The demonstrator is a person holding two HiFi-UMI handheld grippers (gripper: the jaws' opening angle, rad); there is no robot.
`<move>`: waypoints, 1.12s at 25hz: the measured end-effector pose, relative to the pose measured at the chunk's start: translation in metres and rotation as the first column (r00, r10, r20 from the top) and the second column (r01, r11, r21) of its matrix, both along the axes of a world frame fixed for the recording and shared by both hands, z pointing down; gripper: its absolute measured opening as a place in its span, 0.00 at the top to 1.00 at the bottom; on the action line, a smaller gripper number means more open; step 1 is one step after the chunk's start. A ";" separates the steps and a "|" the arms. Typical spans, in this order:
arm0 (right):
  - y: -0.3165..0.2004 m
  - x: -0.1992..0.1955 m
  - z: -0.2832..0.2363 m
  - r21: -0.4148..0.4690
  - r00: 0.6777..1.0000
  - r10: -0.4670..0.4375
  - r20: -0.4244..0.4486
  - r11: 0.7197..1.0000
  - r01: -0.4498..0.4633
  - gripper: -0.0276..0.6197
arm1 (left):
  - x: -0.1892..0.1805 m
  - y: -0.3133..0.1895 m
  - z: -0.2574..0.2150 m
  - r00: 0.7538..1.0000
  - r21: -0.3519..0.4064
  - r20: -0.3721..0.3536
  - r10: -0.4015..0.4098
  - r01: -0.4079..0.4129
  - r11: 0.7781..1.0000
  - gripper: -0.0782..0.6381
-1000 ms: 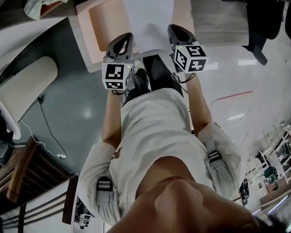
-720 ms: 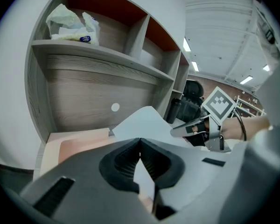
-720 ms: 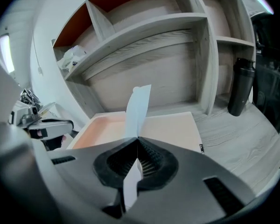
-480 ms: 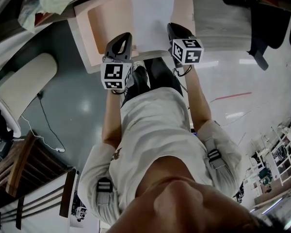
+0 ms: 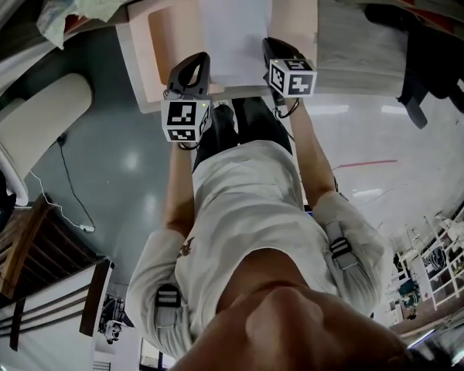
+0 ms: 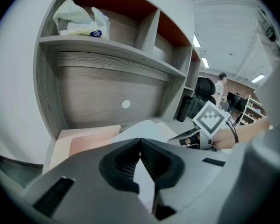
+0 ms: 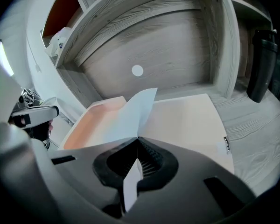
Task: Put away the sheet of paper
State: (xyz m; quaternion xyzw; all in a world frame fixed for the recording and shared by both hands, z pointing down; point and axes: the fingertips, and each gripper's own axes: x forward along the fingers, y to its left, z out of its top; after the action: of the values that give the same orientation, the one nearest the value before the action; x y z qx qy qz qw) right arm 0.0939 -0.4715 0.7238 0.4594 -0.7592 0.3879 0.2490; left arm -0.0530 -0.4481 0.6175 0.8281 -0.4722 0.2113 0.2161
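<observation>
A white sheet of paper (image 5: 236,37) hangs over an open peach folder (image 5: 170,33) lying on the desk below the shelves. My left gripper (image 5: 196,59) is shut on the sheet's near left edge, my right gripper (image 5: 272,46) on its near right edge. In the left gripper view the paper (image 6: 147,127) runs out of the closed jaws of that gripper (image 6: 140,143) above the folder (image 6: 84,141). In the right gripper view the sheet (image 7: 130,113) rises from the shut gripper (image 7: 137,143) and bends over the folder (image 7: 186,120).
A wood shelf unit (image 6: 116,55) backs the desk, with a plastic bag (image 6: 79,20) on its upper shelf. A dark bottle (image 7: 261,64) stands on the desk to the right. A black office chair (image 5: 425,45) is at the right and a wooden chair (image 5: 31,261) at the lower left.
Both grippers have carried the sheet a little farther forward over the folder, the right one more than the left. Both stay shut on the paper.
</observation>
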 end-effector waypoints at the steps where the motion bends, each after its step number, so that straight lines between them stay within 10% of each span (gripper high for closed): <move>1: 0.000 -0.002 0.002 -0.005 1.000 -0.003 0.003 1.000 0.003 0.93 | -0.001 0.000 0.000 1.000 0.000 0.004 -0.006 0.006 1.000 0.86; 28: -0.007 -0.118 0.027 -0.052 0.996 -0.061 0.061 0.997 0.064 0.93 | -0.059 0.022 0.006 0.999 -0.014 0.009 -0.050 0.050 0.999 0.86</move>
State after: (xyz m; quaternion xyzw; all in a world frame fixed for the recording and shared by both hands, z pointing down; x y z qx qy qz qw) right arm -0.0240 -0.4785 0.7512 0.4169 -0.7694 0.4138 0.2509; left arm -0.1122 -0.4261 0.6236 0.8134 -0.4923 0.2127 0.2254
